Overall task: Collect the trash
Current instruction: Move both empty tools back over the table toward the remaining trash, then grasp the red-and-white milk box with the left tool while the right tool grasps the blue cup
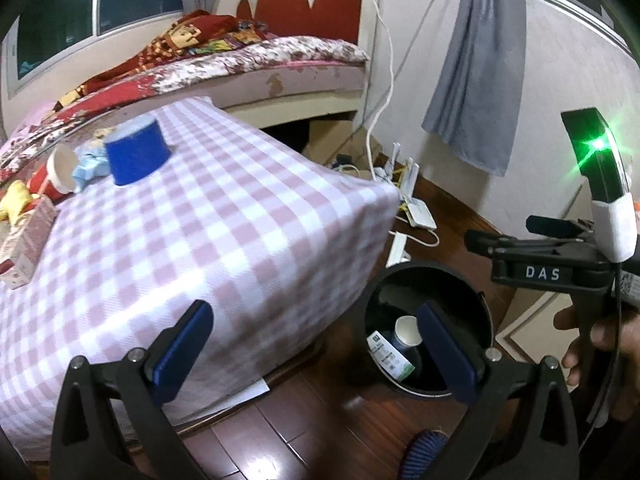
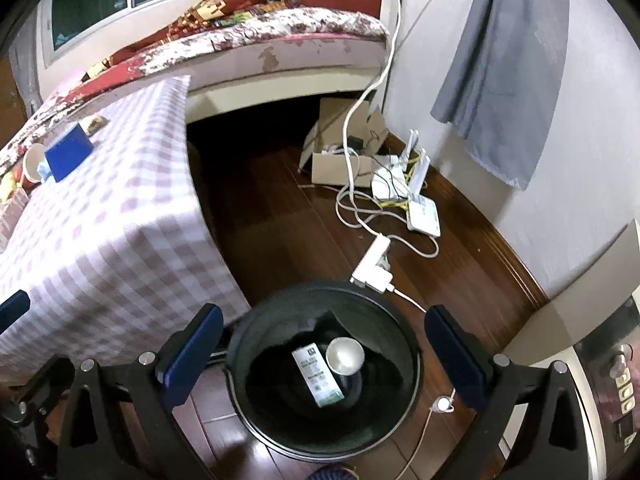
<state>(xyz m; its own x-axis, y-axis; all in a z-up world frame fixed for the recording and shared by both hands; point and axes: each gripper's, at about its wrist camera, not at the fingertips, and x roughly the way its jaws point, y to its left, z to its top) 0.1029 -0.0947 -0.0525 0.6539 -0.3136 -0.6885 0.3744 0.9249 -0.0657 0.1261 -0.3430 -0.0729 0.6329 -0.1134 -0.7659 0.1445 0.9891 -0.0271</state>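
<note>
Both tongs gape empty: right tongs [image 2: 322, 354] above the bin [image 2: 240, 344], left tongs [image 1: 316, 344] beside it. Reaching carelessly could topple the blue cup [image 1: 136, 152] off the counter [image 1: 240, 216].

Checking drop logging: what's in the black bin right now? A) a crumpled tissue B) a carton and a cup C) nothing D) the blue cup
B: the right wrist view looks down into the black bin, where a white-and-green carton lies beside a cup; the right gripper hangs open above.
</note>
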